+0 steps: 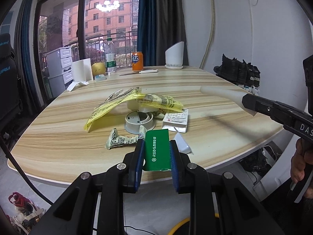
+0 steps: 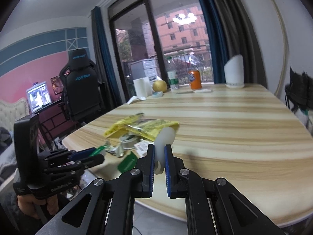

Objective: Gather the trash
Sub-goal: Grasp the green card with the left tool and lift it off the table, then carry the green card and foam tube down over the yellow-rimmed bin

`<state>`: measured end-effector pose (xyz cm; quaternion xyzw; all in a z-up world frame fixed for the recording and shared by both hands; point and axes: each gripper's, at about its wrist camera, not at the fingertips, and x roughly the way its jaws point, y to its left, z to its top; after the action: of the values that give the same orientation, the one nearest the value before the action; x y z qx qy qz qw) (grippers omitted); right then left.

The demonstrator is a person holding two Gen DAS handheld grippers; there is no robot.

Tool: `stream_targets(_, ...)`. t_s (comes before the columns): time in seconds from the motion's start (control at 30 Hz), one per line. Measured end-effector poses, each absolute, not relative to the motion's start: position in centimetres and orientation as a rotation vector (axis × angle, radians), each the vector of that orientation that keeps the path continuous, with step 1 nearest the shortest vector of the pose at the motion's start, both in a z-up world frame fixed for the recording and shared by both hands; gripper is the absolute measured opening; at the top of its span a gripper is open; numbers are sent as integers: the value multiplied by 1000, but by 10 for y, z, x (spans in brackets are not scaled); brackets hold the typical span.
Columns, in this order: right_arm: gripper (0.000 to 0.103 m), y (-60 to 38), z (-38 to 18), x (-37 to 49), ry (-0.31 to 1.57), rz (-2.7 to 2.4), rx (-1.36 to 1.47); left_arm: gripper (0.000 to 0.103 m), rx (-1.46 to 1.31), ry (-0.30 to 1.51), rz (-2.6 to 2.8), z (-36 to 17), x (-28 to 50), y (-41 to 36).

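At frame bottom, the left gripper [image 1: 156,152] clamps one green packet [image 1: 157,150], the right gripper [image 2: 159,156] one white tube [image 2: 163,143], with two yellow wrappers [image 1: 117,105] at centre.

A litter heap [image 1: 137,107] crowds the table's [image 1: 215,90] near middle. Its right half lies bare. A can [image 1: 137,61], bottle [image 1: 110,55] and white pot [image 1: 174,55] line the far edge.

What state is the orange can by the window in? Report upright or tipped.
Upright. The orange can stands on its base at the far end of the table, its logo reading vertically, beside the water bottle.
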<state>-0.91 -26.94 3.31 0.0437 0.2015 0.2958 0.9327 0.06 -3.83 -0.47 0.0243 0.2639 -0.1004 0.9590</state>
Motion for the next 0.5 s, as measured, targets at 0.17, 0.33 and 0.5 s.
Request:
stream_targets(0.17, 9, -270, 44, -30, 388, 632, 56, 19, 52, 525, -224, -3, -10, -41)
stream_targets(0.33, 9, -274, 47, -59, 381, 655, 31, 19, 56, 526, -251, -2, -27, -44)
stream_targets(0.5, 9, -282, 48, -93, 378, 679, 31, 19, 60, 516, -282, 5, -47, -49)
